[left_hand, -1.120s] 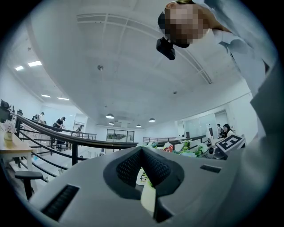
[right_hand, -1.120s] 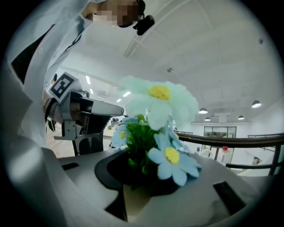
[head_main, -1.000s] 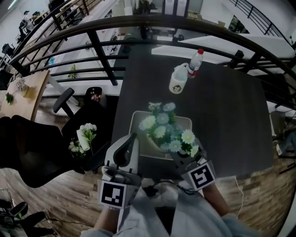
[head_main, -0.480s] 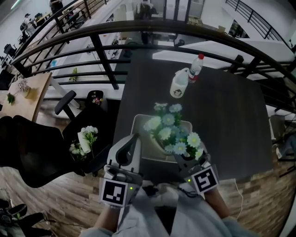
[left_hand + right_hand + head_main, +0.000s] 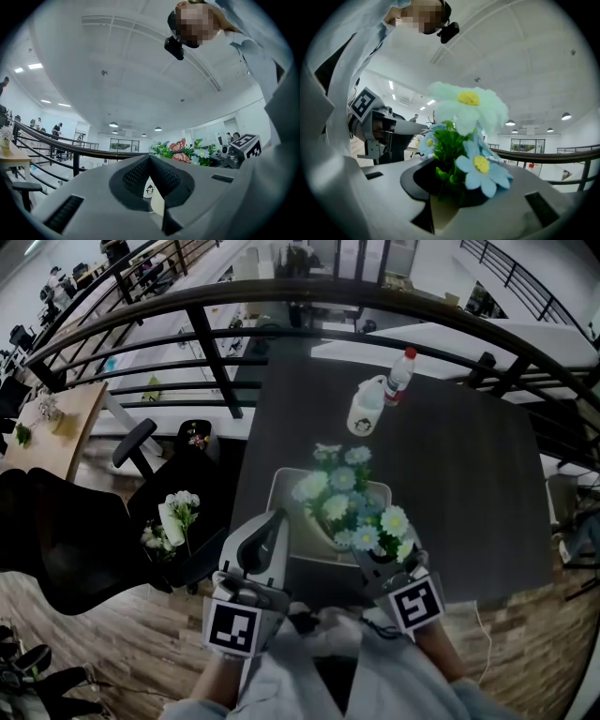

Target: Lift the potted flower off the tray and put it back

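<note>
The potted flower (image 5: 349,505), a bunch of white and pale blue daisies in a cream pot, is over the white tray (image 5: 284,486) on the dark table (image 5: 459,484). The blooms hide the pot's base, so I cannot tell whether it rests on the tray. My right gripper (image 5: 375,562) reaches in from the near right, shut on the pot; in the right gripper view the pot (image 5: 442,212) and its flowers (image 5: 468,101) fill the space between the jaws of that gripper (image 5: 452,182). My left gripper (image 5: 270,521) is shut and empty at the tray's near left corner, its pads (image 5: 161,176) meeting at the tip.
A white jug with a penguin print (image 5: 365,412) and a red-capped water bottle (image 5: 397,372) stand at the table's far side. A black railing (image 5: 216,352) runs behind. An office chair (image 5: 141,442) and a bunch of white flowers (image 5: 174,512) are left of the table.
</note>
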{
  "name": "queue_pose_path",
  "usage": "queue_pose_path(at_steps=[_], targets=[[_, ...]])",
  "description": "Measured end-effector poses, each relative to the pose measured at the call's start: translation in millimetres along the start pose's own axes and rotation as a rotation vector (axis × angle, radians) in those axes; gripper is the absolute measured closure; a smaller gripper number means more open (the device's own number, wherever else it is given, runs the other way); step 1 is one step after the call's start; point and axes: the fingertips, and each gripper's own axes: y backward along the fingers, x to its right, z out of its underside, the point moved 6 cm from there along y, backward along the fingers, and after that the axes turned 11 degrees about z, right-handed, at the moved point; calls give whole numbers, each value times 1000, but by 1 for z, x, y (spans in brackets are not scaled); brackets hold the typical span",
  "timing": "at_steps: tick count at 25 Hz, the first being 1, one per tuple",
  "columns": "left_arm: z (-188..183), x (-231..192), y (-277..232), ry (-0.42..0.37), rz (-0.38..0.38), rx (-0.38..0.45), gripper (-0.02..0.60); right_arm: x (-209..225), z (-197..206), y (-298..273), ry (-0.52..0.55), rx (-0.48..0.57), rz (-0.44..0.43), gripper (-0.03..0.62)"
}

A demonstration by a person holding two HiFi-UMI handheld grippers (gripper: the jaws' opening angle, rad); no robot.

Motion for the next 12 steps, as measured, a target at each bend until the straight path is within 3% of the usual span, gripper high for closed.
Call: queue_pose_path(at_steps=[12], targets=[[0, -8, 2, 11, -37, 4, 569, 1, -1, -5, 5, -4, -3, 485]])
